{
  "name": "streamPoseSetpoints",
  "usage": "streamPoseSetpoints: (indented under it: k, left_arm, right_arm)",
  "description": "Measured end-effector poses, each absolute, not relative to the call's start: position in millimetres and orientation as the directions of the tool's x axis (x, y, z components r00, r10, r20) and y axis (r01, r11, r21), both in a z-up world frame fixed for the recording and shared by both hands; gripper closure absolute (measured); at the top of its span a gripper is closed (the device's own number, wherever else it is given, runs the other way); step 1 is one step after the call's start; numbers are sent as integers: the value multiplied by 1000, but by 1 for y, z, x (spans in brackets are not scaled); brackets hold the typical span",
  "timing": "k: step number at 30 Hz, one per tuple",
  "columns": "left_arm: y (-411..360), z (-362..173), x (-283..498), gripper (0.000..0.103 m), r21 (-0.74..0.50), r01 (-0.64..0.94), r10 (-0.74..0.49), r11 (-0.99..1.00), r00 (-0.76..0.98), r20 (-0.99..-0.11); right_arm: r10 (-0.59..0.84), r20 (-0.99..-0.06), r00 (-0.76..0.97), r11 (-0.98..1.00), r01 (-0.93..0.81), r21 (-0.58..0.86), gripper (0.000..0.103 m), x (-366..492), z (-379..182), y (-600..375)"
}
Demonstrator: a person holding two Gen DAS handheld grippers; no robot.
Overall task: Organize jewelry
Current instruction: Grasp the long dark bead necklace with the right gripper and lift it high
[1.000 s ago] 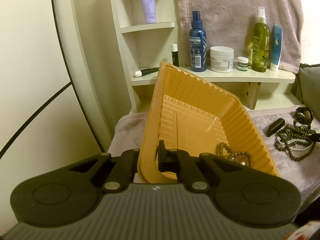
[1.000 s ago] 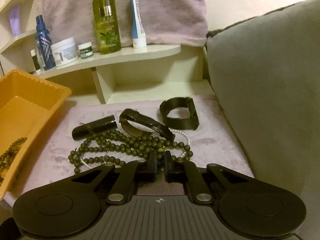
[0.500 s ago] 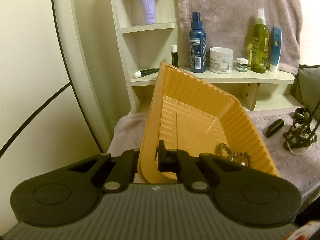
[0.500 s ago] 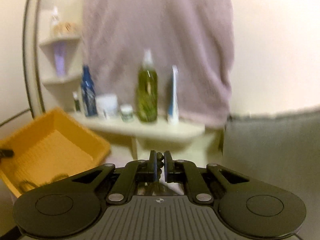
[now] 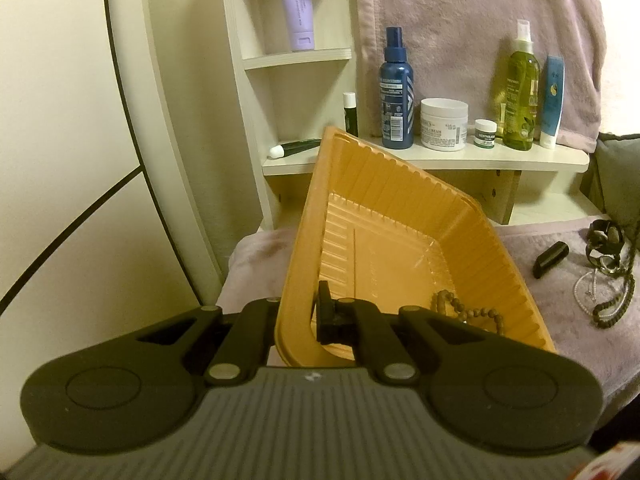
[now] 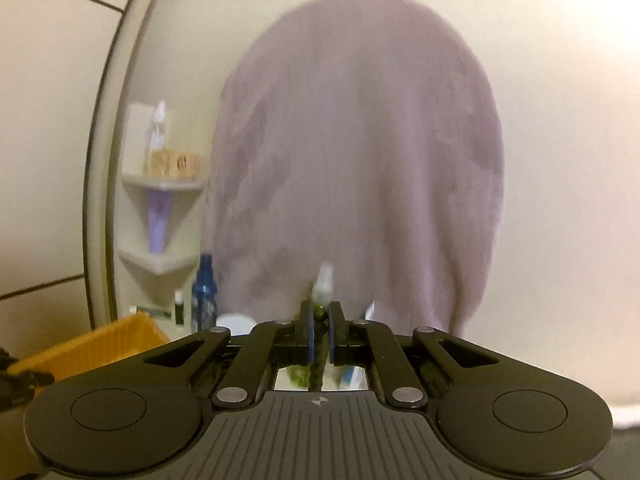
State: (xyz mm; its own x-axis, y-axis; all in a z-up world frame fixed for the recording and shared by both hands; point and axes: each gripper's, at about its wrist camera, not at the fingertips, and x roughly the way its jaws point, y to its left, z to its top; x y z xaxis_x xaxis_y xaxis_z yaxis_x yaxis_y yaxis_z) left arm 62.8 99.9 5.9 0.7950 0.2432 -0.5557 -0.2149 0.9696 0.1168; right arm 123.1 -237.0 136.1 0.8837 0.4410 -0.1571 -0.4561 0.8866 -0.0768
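My left gripper (image 5: pixel 298 316) is shut on the near rim of an orange ribbed tray (image 5: pixel 404 216) and holds it tilted up. A brown bead bracelet (image 5: pixel 468 312) lies in the tray's low corner. My right gripper (image 6: pixel 319 322) is shut on a dark green bead necklace (image 6: pixel 318 364) and is raised high. The necklace hangs down between its fingers. In the left wrist view the strand (image 5: pixel 618 300) trails up off the mauve towel (image 5: pixel 560 320) at the right edge. A black watch (image 5: pixel 604 240), a black tube (image 5: pixel 551 259) and a thin pearl chain (image 5: pixel 586 292) lie there.
A cream shelf (image 5: pixel 460 160) behind the tray carries a blue spray bottle (image 5: pixel 396 92), a white cream jar (image 5: pixel 443 124), a small jar (image 5: pixel 485 133), a green oil bottle (image 5: pixel 520 88) and a blue tube (image 5: pixel 553 100). A mauve towel hangs on the wall (image 6: pixel 360 152). A grey cushion (image 5: pixel 618 176) stands at right.
My right gripper has risen from the towel with the green bead necklace, which now hangs from it. The left gripper and tray have not moved.
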Motion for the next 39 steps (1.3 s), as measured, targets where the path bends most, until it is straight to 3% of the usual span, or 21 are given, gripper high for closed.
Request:
streamPoseSetpoints:
  k: [24,29,39]
  left_arm:
    - [102,7,64,99,102,-214,234,971,799,-553]
    - [103,7,64,99,96,-214,231,972,800,-554]
    - [103,6,64,99,93,-215,230,972,800,-554]
  right_arm:
    - [658,144,739,751,-634,-182,96,115,278,-154]
    - [698,91,710,714,-680,-170,96,133,269,-119]
    - [758,-152,634,631,-773,-75,96,165,205,-75]
